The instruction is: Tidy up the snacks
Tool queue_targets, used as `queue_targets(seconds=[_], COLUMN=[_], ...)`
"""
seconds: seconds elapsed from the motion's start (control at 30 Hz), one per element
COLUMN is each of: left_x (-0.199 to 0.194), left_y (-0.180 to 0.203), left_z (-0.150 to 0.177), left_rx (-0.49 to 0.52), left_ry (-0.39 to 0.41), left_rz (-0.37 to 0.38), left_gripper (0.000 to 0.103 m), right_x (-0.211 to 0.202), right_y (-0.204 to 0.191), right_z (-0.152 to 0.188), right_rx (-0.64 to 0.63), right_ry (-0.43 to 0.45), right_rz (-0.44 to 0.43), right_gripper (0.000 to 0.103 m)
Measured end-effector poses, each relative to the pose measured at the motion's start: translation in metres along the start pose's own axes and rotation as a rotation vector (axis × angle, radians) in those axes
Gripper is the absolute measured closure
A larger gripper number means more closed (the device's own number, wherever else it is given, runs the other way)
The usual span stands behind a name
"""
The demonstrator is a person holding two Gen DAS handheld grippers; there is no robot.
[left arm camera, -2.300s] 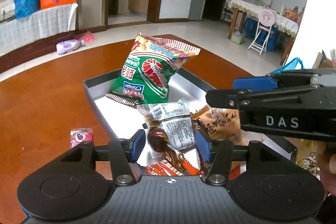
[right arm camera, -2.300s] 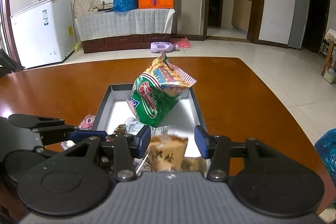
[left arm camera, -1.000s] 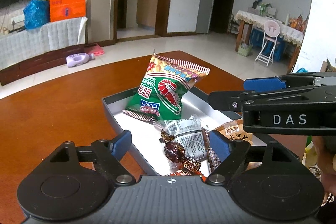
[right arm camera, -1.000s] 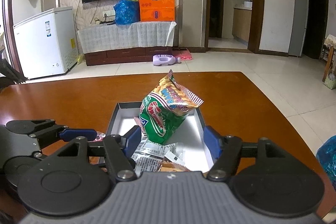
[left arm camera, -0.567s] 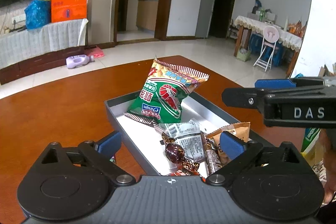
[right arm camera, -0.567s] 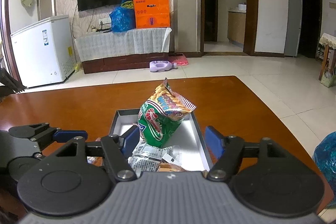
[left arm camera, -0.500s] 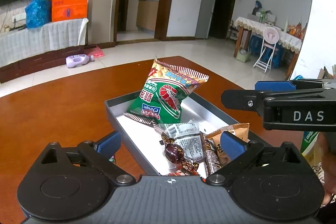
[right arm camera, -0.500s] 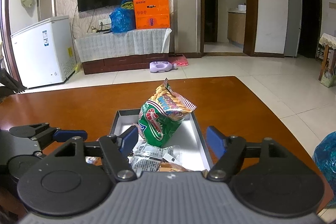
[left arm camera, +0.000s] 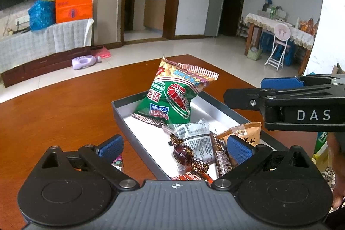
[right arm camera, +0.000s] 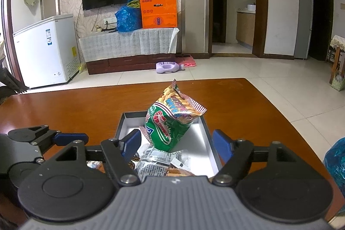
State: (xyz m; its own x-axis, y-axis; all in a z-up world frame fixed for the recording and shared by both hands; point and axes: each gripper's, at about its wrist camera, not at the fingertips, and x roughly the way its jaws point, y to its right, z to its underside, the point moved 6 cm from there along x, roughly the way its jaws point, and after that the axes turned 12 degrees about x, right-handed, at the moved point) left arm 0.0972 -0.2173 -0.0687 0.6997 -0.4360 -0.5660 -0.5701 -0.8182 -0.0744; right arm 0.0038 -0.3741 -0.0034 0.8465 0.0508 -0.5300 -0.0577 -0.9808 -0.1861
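Observation:
A grey tray (left arm camera: 127, 100) sits on the brown table (left arm camera: 64, 111). A green shrimp-chip bag (left arm camera: 172, 98) leans at its far end. A foil-wrapped chocolate (left arm camera: 183, 152), a white packet (left arm camera: 194, 137), a brown bar (left arm camera: 222, 156) and an orange-brown packet (left arm camera: 245, 135) lie at the near end. My left gripper (left arm camera: 174, 146) hangs wide open above these near snacks, holding nothing. My right gripper (right arm camera: 176, 142) is open over the tray (right arm camera: 207, 128), the green bag (right arm camera: 170, 122) ahead of it. It shows side-on as the right gripper (left arm camera: 254, 91) in the left wrist view.
A small pink packet (left arm camera: 118, 162) lies on the table just left of the tray. The table's far edge (right arm camera: 194, 80) and right edge drop to a tiled floor. A blue bag (right arm camera: 336, 161) sits off the table at the right.
Both grippers let go of the snacks they enclosed, the chocolate and the orange-brown packet, and drew back from the tray. The left jaws spread much wider. The packet now lies in the tray.

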Motion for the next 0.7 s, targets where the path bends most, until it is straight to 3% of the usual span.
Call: queue_targets(seconds=[0.7], left_x=[0.002], left_y=[0.0061], left_z=[0.0001], left_rx=[0.023], left_ry=[-0.008], left_rz=[0.012], left_gripper=[0.0], right_x=[0.0023], right_y=[-0.0001], right_z=[0.0005], right_rx=[-0.006], right_ry=[-0.005], right_rz=[-0.001], right_gripper=[0.029])
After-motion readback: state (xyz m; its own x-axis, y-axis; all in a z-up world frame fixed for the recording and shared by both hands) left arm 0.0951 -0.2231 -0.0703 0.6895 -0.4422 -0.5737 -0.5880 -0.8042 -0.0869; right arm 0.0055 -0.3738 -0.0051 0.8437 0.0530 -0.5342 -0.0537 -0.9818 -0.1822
